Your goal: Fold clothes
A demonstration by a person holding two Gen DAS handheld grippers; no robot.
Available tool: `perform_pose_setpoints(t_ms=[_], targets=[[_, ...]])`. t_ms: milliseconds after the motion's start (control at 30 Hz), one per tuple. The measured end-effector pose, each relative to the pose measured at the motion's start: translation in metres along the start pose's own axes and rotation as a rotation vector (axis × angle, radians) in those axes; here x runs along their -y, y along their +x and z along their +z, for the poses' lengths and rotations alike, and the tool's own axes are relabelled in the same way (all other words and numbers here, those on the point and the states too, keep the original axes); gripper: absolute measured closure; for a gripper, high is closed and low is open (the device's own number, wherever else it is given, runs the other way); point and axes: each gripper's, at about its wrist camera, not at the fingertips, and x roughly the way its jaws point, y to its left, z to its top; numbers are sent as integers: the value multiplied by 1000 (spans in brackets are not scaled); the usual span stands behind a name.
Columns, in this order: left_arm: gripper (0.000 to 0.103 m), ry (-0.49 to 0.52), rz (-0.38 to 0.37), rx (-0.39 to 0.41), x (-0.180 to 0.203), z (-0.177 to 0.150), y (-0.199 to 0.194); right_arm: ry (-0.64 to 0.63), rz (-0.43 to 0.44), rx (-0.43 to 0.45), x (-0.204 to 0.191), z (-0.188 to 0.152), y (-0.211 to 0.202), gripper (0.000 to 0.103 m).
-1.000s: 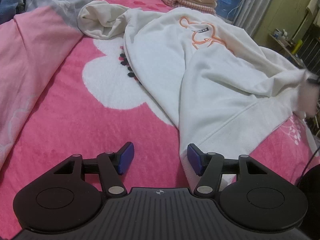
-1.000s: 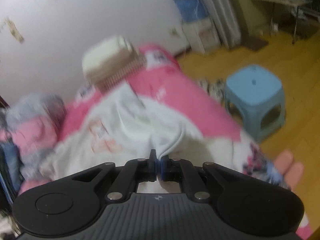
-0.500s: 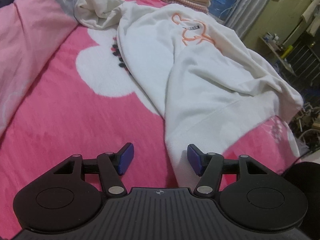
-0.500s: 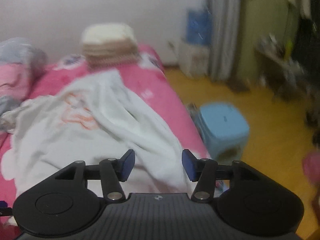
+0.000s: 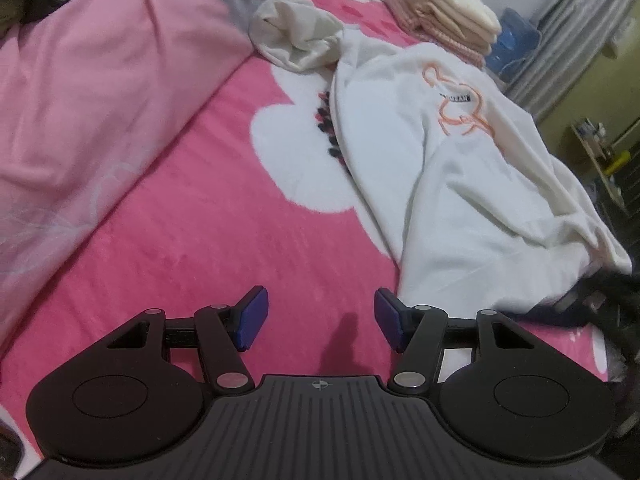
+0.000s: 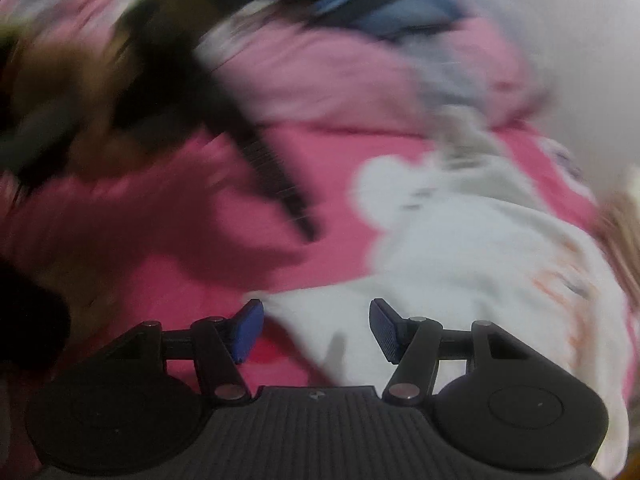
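At the bottom of the left wrist view the left gripper (image 5: 318, 320) stands with its blue pads apart and only the pink blanket (image 5: 192, 240) showing between them. Just right of the right-hand pad begins the hem of the white sweatshirt (image 5: 448, 184), which runs from the lower right up toward the centre top of the frame, its orange print facing up. A large white flower shape on the blanket lies beside the sweatshirt's left edge. Further up, a cream garment (image 5: 296, 44) sits crumpled at the sweatshirt's far end, a paler pink quilt (image 5: 100, 92) fills the upper left, and a stack of folded clothes (image 5: 444, 20) rests at the upper right.

The right wrist view is heavily blurred. The right gripper (image 6: 316, 330) has its jaws opening (nothing pinched), with a corner of the white sweatshirt (image 6: 460, 264) lying below and between the pads.
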Motion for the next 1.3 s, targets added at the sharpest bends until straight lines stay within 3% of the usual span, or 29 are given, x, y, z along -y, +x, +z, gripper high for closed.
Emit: perform_pose_setpoints(t_ms=[133,200,267,300,433,567,700,867,1100,1300], targets=[[44,9,0,3,0,-1,2,-144,7,-60,-21,-1,26,49],[44,8,-3,5,-1,-1,3,-144,-1,-72,-20,-3,29,61],[44,4,-7,7,-2,0,3,-105,-9,-70,-13,-4,28,87],[44,0,-9,8,-3,0,3,-48,-10,-55,-4,-3,23,92],[44,-9,-9,8,-4,1,2,236,-69,44,45,-10,-4,97],[44,-13,-4,15,-4,1,1,675,-118,140,113,-42,-34,97],[44,-53,-21,24,-7,3,1,1100,-82,253,160,-95,-50,98],[44,-190,-109,50,-19,18,6,1352,-36,346,168,-138,-56,99],[44,-346,-230,87,-26,56,33,1366,-4,354,156,-141,-57,99],[45,-351,-217,55,-17,81,67,1314,-1,341,147,-134,-56,99]])
